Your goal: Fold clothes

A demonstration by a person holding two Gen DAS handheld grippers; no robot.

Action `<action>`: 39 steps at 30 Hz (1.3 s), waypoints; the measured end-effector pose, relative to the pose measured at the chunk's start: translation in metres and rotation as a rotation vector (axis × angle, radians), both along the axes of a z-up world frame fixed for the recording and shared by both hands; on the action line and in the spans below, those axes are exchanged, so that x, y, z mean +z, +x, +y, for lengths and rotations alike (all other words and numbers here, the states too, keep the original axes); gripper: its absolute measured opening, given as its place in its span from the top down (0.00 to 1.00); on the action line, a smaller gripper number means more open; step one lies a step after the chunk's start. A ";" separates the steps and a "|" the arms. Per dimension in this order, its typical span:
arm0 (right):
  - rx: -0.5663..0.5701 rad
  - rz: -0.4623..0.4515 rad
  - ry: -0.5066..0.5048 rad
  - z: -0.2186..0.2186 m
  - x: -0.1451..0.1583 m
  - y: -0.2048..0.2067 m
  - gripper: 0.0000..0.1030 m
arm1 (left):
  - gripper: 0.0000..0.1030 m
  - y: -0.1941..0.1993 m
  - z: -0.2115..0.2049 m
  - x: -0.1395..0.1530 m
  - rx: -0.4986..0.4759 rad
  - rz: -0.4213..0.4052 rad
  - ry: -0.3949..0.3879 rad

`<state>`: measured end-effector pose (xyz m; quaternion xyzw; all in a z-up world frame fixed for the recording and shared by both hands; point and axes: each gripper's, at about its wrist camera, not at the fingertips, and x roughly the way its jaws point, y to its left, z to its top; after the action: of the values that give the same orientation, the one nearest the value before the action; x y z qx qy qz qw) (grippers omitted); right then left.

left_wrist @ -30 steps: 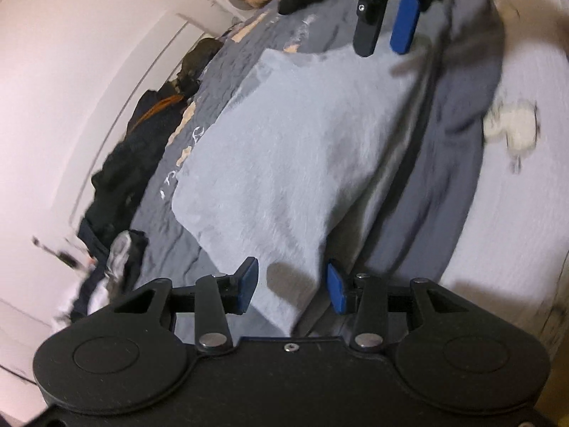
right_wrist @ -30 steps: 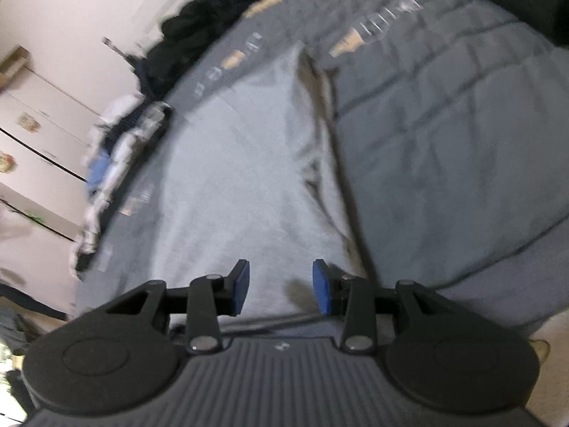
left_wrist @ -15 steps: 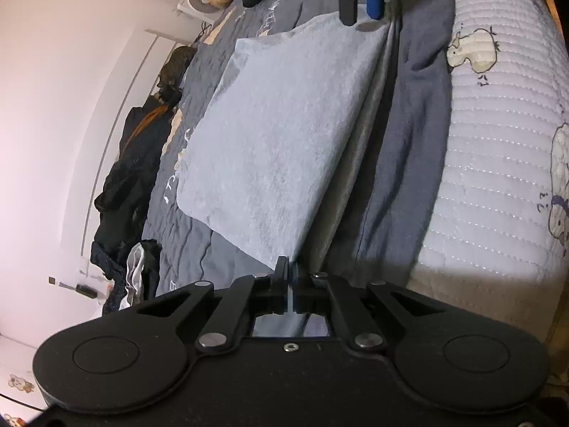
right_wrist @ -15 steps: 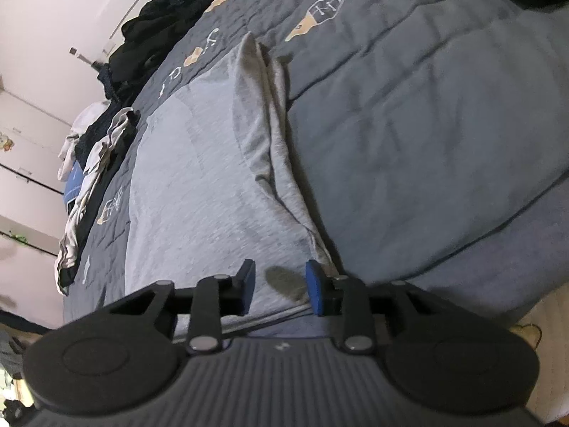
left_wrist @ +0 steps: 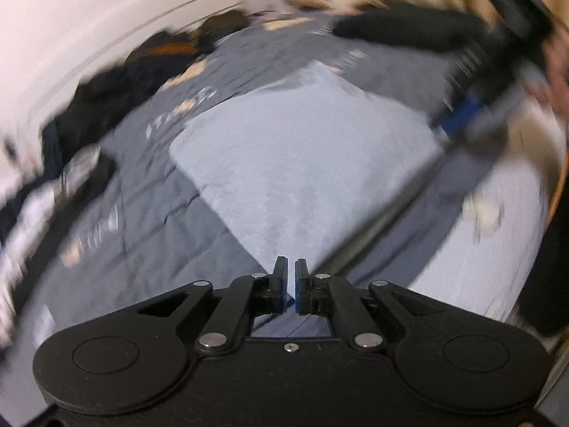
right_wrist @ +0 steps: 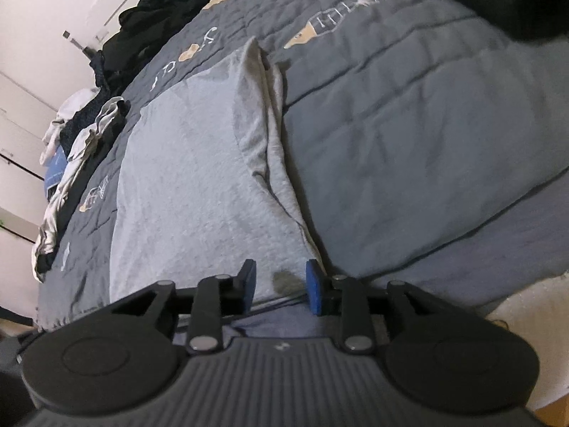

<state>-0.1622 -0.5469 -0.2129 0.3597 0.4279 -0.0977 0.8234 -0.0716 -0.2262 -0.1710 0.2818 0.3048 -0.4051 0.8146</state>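
A light grey garment [left_wrist: 302, 163] lies flat on a dark grey quilted blanket [left_wrist: 142, 213]. Its near corner runs into my left gripper [left_wrist: 291, 281], which is shut on it. In the left wrist view my right gripper [left_wrist: 458, 121] shows blurred at the garment's far right corner. The right wrist view has the same garment [right_wrist: 185, 192] under my right gripper [right_wrist: 281, 279]. That gripper is open, its blue pads straddling the near edge with nothing pinched. A folded-in sleeve [right_wrist: 263, 106] lies along the garment's right side.
Dark clothes [right_wrist: 160, 10] are heaped by the white wall, with pale crumpled items [right_wrist: 81, 142] beside them. The blanket [right_wrist: 409, 142] stretches to the right. A white quilted mattress [left_wrist: 498, 249] is exposed at the bed's edge. A person's hand [left_wrist: 554, 82] holds the right gripper.
My left gripper went from open to shut on the garment's near corner, and its view has since swung and blurred. The right gripper stays open over the garment's edge.
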 end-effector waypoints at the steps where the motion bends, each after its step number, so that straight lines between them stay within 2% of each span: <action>1: 0.004 -0.002 -0.020 0.003 0.003 -0.001 0.71 | 0.95 0.007 0.003 0.003 0.032 0.046 -0.037; 3: 0.013 -0.018 -0.094 0.012 0.011 -0.002 0.70 | 0.95 0.018 0.009 0.007 0.081 0.115 -0.107; 7: 0.040 -0.055 -0.193 0.028 0.023 -0.001 0.68 | 0.92 0.032 0.015 0.012 0.157 0.206 -0.199; 8: 0.045 -0.057 -0.203 0.031 0.025 0.000 0.67 | 0.90 0.033 0.016 0.012 0.166 0.220 -0.208; 10: 0.054 -0.049 -0.230 0.037 0.025 0.002 0.66 | 0.76 0.034 0.017 0.012 0.178 0.235 -0.217; 15: 0.072 -0.031 -0.285 0.050 0.027 0.005 0.65 | 0.67 0.029 0.017 0.013 0.177 0.243 -0.223; 17: 0.069 -0.044 -0.289 0.053 0.030 0.005 0.64 | 0.60 0.028 0.018 0.014 0.185 0.242 -0.228; 18: 0.066 -0.047 -0.295 0.055 0.031 0.005 0.64 | 0.53 0.027 0.018 0.014 0.191 0.238 -0.230; 26: 0.065 -0.075 -0.302 0.070 0.043 0.004 0.63 | 0.52 0.028 0.027 0.020 0.247 0.240 -0.254; 31: 0.072 -0.090 -0.291 0.077 0.050 0.003 0.62 | 0.52 0.035 0.038 0.024 0.288 0.275 -0.305; 39: 0.079 -0.085 -0.274 0.088 0.058 -0.001 0.62 | 0.52 0.023 0.039 0.031 0.270 0.275 -0.277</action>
<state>-0.1628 -0.4590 -0.1548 0.2307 0.3894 -0.1072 0.8852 -0.0485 -0.1872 -0.1402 0.0664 0.3894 -0.3651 0.8430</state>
